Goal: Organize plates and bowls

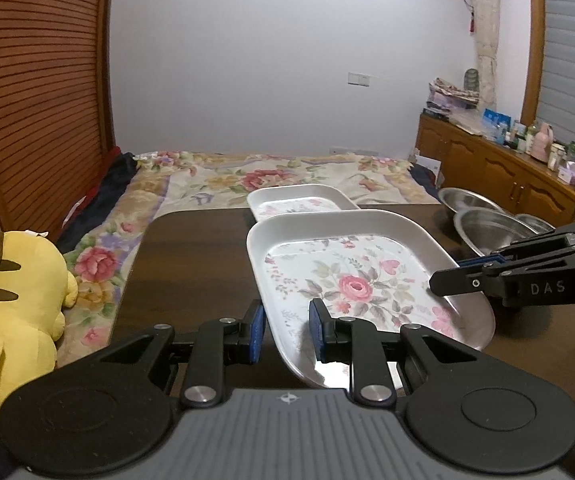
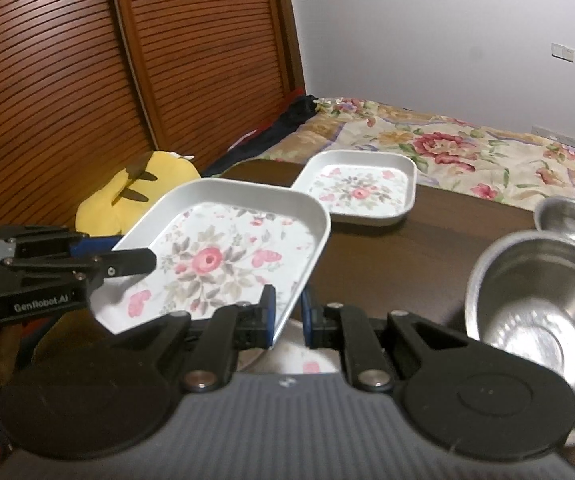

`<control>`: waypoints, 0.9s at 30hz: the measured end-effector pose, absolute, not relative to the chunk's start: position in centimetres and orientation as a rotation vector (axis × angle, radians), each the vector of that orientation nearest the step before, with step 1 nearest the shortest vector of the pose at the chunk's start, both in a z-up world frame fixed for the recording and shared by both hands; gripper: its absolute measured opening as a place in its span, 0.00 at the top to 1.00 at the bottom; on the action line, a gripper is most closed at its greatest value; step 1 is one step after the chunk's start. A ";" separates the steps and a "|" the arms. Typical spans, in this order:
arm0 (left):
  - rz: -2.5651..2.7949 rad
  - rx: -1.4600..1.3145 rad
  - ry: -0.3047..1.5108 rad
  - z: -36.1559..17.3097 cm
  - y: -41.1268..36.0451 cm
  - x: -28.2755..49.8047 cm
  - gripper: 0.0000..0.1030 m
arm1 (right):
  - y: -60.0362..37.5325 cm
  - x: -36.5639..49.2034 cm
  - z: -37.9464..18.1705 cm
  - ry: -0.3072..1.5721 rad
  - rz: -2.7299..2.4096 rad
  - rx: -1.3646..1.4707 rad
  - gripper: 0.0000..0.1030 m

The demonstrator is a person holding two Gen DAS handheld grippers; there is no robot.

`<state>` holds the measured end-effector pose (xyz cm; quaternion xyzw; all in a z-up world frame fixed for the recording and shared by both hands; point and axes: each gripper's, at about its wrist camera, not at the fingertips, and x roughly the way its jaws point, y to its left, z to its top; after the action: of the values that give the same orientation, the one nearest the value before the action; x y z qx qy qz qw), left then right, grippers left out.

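Note:
A square white plate with a rose print (image 1: 351,280) (image 2: 223,256) hangs tilted above the dark table (image 1: 191,264). My left gripper (image 1: 286,332) is shut on its near left rim, and in the right wrist view the left gripper (image 2: 127,252) reaches in from the left. My right gripper (image 2: 288,314) is shut on the opposite rim, seen as the right gripper (image 1: 453,274) at the plate's right edge. A smaller matching plate (image 1: 299,200) (image 2: 363,192) lies flat farther back. Part of another floral plate (image 2: 307,364) shows beneath the lifted one.
Steel bowls (image 1: 487,228) (image 2: 539,292) sit on the table's right side, one more bowl (image 2: 567,212) behind. A yellow plush toy (image 1: 11,312) lies left of the table on the floral bedspread (image 1: 271,176). A wooden cabinet (image 1: 507,176) with clutter lines the right wall.

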<state>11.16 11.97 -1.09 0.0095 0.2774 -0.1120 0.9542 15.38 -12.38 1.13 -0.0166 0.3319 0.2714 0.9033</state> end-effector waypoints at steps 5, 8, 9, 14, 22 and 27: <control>-0.239 0.026 0.573 -1.5 11.0 10.3 0.75 | -13.5 14.4 0.3 0.696 0.553 -0.022 0.85; -0.244 0.022 0.581 -1.9 10.7 9.9 0.75 | -13.9 13.8 -0.1 0.698 0.550 -0.019 0.85; -0.245 0.021 0.584 -2.0 10.6 9.8 0.75 | -14.0 13.6 -0.2 0.697 0.548 -0.018 0.85; -0.254 0.021 0.593 -2.4 10.0 9.1 0.75 | -14.4 12.7 -0.9 0.702 0.541 -0.012 0.85; -0.264 0.018 0.621 -3.7 9.5 8.6 0.75 | -14.6 11.9 -1.8 0.718 0.531 -0.002 0.85; -0.272 0.019 0.635 -4.2 9.2 8.4 0.75 | -15.0 11.5 -1.9 0.720 0.519 0.012 0.85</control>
<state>8.40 9.25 -4.23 0.0092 0.3114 -0.1333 0.9408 11.49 -15.01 -1.89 0.0060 0.3482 0.2510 0.9032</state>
